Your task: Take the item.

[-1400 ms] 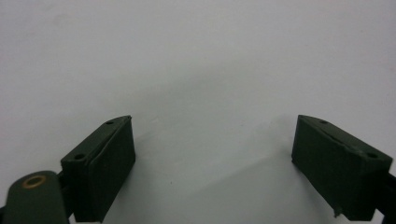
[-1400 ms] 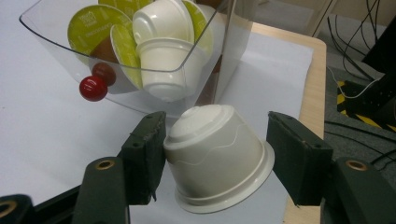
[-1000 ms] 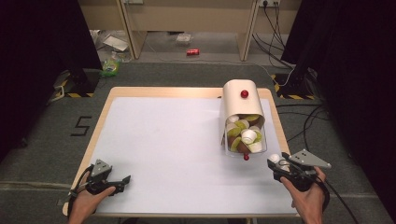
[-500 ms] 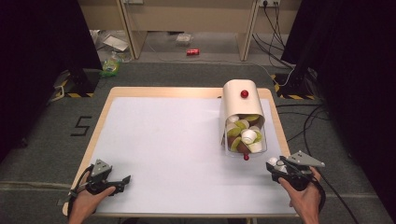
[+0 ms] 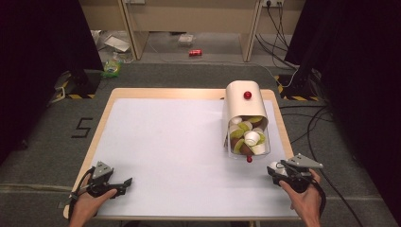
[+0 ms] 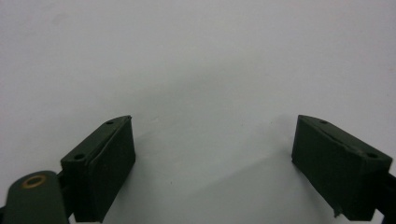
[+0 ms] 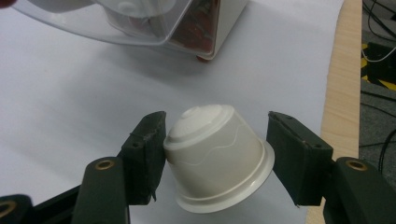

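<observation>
— What has changed with the right gripper (image 5: 276, 170)?
— It has sunk toward the table (image 5: 165, 142), pinching a white coffee capsule (image 7: 217, 156) just beside the capsule dispenser (image 5: 245, 120); set-down looks close.
— And the left gripper (image 5: 124, 182)?
— Spread wide, holding nothing.

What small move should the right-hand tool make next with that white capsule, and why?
Probably lower it a little further, then open the jaws. The right gripper holds the white capsule just above the white table sheet, in front of the dispenser, so releasing low keeps it from rolling.
</observation>
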Demonstrator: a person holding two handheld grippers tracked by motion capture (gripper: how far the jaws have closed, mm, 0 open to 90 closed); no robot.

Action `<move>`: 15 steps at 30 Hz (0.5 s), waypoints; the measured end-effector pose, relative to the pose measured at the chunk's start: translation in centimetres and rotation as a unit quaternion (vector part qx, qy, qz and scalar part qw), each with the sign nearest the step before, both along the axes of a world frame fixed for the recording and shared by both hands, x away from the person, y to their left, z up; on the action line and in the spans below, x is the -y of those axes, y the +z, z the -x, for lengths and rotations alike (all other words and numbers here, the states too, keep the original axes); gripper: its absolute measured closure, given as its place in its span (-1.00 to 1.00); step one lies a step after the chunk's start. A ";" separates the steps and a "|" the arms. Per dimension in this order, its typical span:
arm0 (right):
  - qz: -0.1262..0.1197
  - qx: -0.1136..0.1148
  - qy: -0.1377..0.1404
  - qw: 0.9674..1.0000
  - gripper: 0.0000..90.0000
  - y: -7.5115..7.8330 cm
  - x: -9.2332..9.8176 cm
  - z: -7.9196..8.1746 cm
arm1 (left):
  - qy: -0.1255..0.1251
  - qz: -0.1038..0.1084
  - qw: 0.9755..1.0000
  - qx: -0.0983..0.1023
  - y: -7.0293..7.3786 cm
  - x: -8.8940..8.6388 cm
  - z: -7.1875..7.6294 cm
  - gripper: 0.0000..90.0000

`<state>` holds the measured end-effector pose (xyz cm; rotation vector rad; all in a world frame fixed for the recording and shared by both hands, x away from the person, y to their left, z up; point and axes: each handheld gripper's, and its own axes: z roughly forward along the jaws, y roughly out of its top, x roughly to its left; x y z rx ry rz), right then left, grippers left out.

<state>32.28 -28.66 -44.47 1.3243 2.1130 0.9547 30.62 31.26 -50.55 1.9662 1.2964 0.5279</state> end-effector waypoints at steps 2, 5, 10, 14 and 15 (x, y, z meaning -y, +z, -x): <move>0.001 -0.004 0.001 1.000 -0.12 -0.2 0.0 0.0 | 0.000 0.000 1.000 0.000 0.0 0.0 0.0 -0.72; 0.002 -0.009 -0.001 1.000 -0.12 -0.4 0.0 -0.1 | 0.000 0.000 1.000 0.000 0.0 0.0 0.0 -0.72; 0.004 -0.013 0.001 1.000 -0.12 -0.7 0.0 -0.3 | 0.000 0.000 1.000 0.000 0.0 0.0 0.0 -0.72; 0.004 -0.018 0.002 1.000 -0.12 -0.9 0.0 -0.3 | 0.000 0.000 1.000 0.000 0.0 0.0 0.0 -0.72; 0.005 -0.021 0.003 1.000 -0.12 -1.0 0.0 -0.3 | 0.000 0.000 1.000 0.000 0.0 0.0 0.0 -0.72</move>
